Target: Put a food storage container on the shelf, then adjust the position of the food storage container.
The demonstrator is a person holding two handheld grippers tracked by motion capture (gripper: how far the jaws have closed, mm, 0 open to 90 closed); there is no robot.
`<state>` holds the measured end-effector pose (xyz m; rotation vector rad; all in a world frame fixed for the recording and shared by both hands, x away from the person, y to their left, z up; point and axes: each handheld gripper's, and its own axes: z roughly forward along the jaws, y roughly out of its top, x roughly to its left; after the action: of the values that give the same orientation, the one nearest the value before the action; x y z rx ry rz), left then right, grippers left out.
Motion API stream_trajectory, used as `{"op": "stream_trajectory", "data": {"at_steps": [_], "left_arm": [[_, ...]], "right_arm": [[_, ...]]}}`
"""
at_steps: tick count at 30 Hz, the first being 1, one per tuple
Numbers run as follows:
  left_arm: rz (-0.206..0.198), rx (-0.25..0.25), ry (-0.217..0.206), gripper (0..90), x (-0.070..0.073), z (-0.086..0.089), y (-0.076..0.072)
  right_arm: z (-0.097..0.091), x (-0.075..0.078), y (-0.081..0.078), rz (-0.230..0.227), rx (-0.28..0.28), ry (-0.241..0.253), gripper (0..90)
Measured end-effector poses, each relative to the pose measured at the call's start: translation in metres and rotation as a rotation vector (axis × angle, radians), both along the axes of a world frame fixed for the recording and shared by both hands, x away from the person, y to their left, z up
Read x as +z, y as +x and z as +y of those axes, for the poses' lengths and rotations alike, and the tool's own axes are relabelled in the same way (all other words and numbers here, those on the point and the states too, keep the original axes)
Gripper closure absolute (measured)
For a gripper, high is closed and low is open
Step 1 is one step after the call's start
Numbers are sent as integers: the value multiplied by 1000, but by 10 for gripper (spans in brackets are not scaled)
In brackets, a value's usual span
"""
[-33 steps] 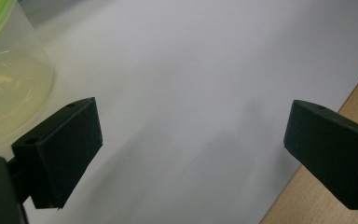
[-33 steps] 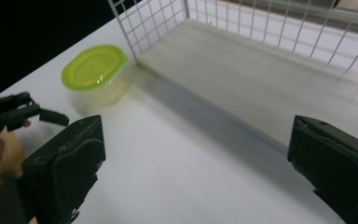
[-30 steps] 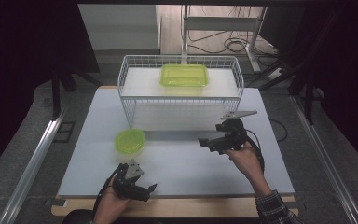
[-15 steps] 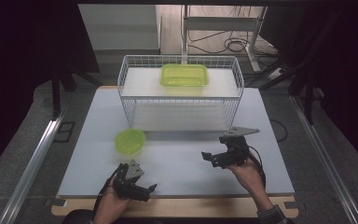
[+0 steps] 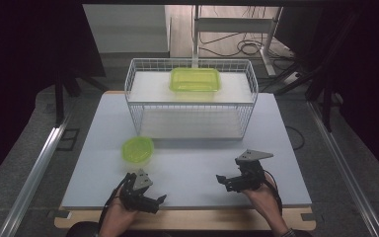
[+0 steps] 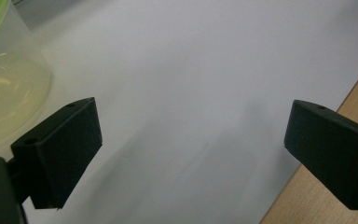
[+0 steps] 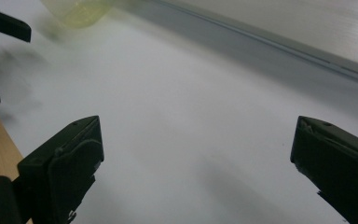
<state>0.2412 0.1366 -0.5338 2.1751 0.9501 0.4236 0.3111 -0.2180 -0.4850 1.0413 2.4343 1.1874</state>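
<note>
- Right, both grippers sit low in the frame, near the bottom edge of the table [image 5: 276, 148]. Left gripper [image 5: 150, 201] has jaws spread wide, nothing btwn them; right gripper [image 5: 225, 181] also wide and empty.
- Round green bowl [image 5: 138, 149] is left of centre, just above my left gripper and in front of the wire basket [image 5: 192, 106]. In the left gripper view it fills the upper left corner [image 6: 4, 88], beside the left jaw, not btwn the jaws.
- Green lidded box [image 5: 195, 79] sits on top of the basket, upper centre.
- Risk, imo: bowl looks light and thin-walled; if I push fwd off-centre, one jaw may nudge it away or tip it instead of straddling the rim.
- Vs 1 s ago: right gripper has dropped from mid-frame toward the bottom edge. Left gripper, bowl and box unchanged.
</note>
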Motion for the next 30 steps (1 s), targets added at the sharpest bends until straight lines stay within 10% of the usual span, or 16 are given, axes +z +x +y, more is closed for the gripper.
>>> {"op": "stream_trajectory", "data": {"at_steps": [21,30], "left_arm": [[12,19,-19,46,10,3,2],[-6,19,-73,321,32,17,8]], "right_arm": [[-16,-17,-9,12,-42,-51,25],[-18,-20,-7,24,-49,-47,26]]}}
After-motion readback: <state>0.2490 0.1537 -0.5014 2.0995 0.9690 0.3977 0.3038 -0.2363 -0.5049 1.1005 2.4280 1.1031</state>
